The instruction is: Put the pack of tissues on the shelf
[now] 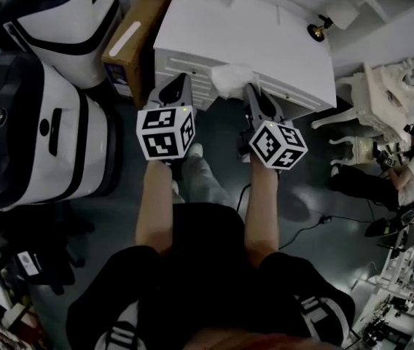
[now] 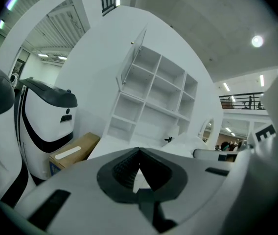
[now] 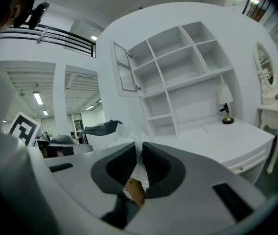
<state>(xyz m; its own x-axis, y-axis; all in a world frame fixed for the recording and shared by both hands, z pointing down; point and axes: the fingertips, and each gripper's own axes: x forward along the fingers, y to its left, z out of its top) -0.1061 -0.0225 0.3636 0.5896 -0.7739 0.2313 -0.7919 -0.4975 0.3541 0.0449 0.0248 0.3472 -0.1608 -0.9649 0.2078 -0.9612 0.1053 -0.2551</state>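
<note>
Both forearms reach straight forward from the body, side by side, each hand around a gripper handle with the marker cube on top. Left gripper (image 1: pixel 177 84) is level and points at the front edge of the white worktop (image 1: pixel 280 46). Its fingers (image 2: pixel 124 166) are pressed together at the tips, nothing between them. Right gripper (image 1: pixel 250 90) is alongside and angled slightly inward. Its fingers (image 3: pixel 154 163) pinch the wrapper of the pack of tissues (image 1: pixel 231 79).

The pack hangs out past the right fingertips, over the near edge of the worktop, apart from the shelf (image 3: pixel 178 67). The shelf stands at the back of the worktop, divided into open compartments. A glass door (image 3: pixel 124 67) on an upper left compartment is swung open. A small lamp (image 3: pixel 224 112) sits on the worktop below the shelf, to the right.

The pack looks white and soft, in thin, crinkled, see-through plastic (image 3: pixel 128 131). A brown tag (image 3: pixel 135 192) shows low between the fingers.

A cardboard box (image 1: pixel 135 39) leans against the worktop's left side.
</note>
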